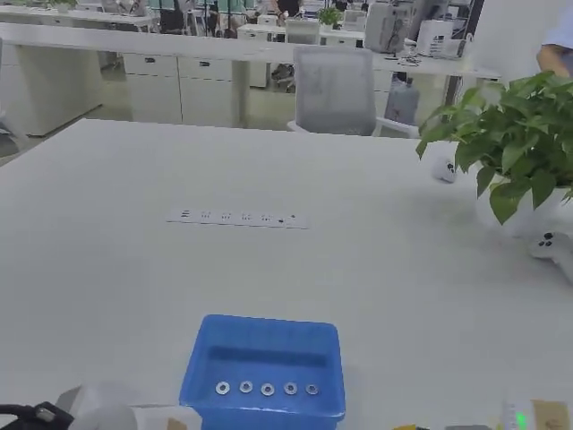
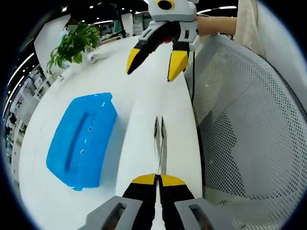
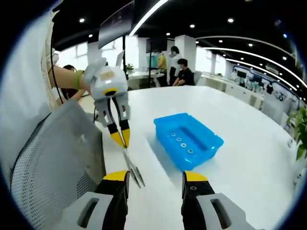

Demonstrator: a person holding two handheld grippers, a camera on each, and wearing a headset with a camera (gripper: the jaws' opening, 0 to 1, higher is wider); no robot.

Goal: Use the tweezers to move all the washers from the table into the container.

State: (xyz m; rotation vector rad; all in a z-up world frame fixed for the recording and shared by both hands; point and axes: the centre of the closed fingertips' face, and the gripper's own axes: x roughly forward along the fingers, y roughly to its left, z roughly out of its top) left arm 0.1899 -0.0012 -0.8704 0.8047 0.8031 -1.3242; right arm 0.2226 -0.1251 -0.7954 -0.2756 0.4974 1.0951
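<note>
- Five washers [image 1: 267,389] lie in a straight row on the floor of the blue container [image 1: 260,327], along its near wall, each a little apart from the next.
- One container only, and it sits on the white counter [image 1: 134,269] close to the near edge, open side up.
- Left tongs [image 2: 158,181] are closed tight on the rear end of the tweezers [image 2: 159,143], with the yellow tips pressed against the metal from both sides.
- Both tweezer arms run straight forward from that grip, lying close together with a thin gap between them, over the counter's edge strip beside the container and apart from it.
- Right tongs [image 3: 156,176] stand wide apart with bare counter between the yellow tips; they hold nothing.
- Seen from the left gripper view, the right tongs hang ahead of the tweezer points, well apart from them, spread wide, with a hand behind them.
- Seen from the right gripper view, the left tongs point down towards the counter, the tweezers slanting from them towards the camera, left of the container.
- Grey mesh chair [image 2: 249,134] is just beside the counter's edge, next to both tongs.
- Further off, a power strip [image 1: 237,218] is set flat into the counter's middle, and a leafy plant [image 1: 519,152] stands at the right side.
</note>
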